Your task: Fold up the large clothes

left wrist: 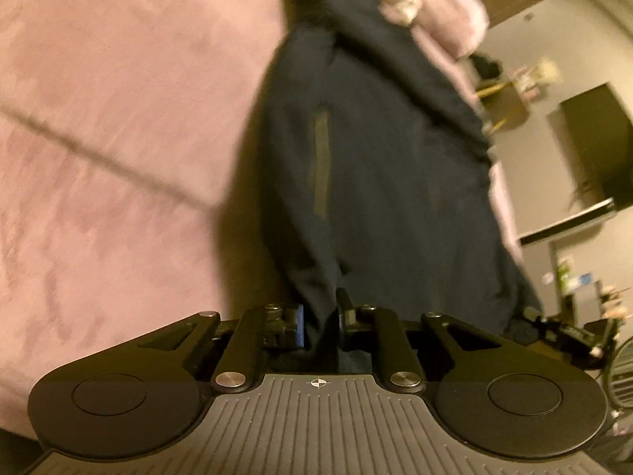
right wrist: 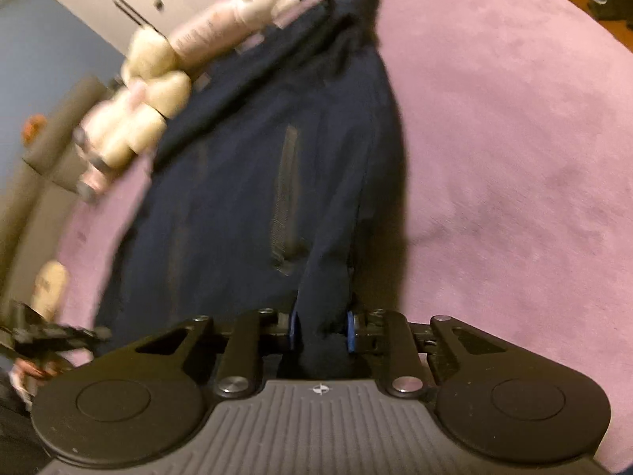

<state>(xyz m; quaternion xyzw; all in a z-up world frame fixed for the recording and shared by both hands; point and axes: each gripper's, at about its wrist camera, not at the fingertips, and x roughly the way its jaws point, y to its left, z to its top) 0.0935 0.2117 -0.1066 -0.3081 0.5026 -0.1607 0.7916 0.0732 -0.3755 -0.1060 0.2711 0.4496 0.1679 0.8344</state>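
Observation:
A large dark navy garment [left wrist: 379, 166] with a zipped pocket stretches away from me over a pink-purple bed cover [left wrist: 110, 126]. My left gripper [left wrist: 321, 322] is shut on the garment's near edge, with cloth bunched between its fingers. My right gripper [right wrist: 321, 326] is shut on another part of the same near edge of the garment [right wrist: 277, 166]. The right gripper shows at the right edge of the left wrist view [left wrist: 569, 328], and the left gripper at the left edge of the right wrist view [right wrist: 47, 332]. Both views are motion-blurred.
The bed cover [right wrist: 514, 138] fills most of both views. Cream and pink plush toys [right wrist: 158, 91] lie at the garment's far end. Beyond the bed are walls, dark furniture [left wrist: 597, 150] and a wardrobe door [right wrist: 118, 0].

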